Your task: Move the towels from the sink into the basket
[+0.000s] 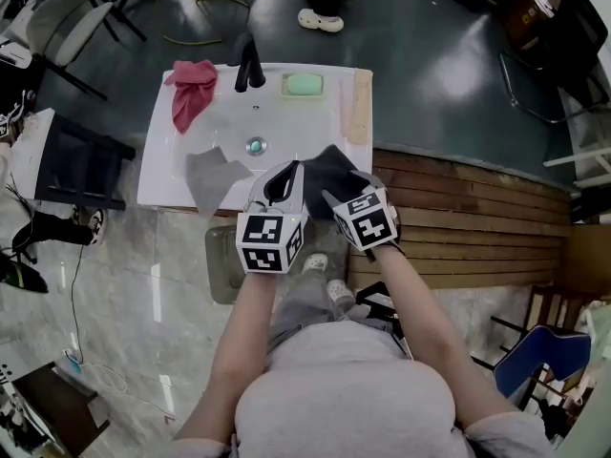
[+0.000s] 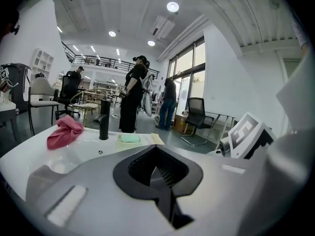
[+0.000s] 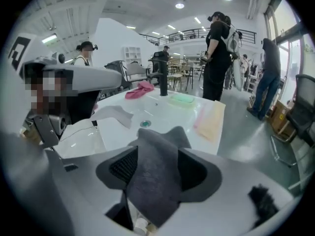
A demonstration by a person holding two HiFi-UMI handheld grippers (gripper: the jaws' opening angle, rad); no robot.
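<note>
A dark grey towel (image 1: 329, 168) (image 3: 156, 181) lies loose between the wide-apart jaws of my open right gripper (image 1: 336, 191) (image 3: 157, 156), over the front edge of the white sink (image 1: 286, 122). The pads do not press on it. Just left of it, my left gripper (image 1: 284, 184) (image 2: 158, 170) looks shut and empty. A red towel (image 1: 191, 89) (image 2: 64, 131) sits at the sink's back left corner. A light grey towel (image 1: 210, 175) (image 3: 115, 114) hangs over the front left rim. The grey see-through basket (image 1: 221, 275) stands on the floor below the sink's front.
A black faucet (image 1: 248, 65), a green soap bar (image 1: 304, 85) and a beige cloth (image 1: 360, 103) sit along the sink's back and right side. A wooden slatted platform (image 1: 468, 227) adjoins on the right. A person's shoes (image 1: 321, 19) show beyond the sink; dark chairs stand at the left.
</note>
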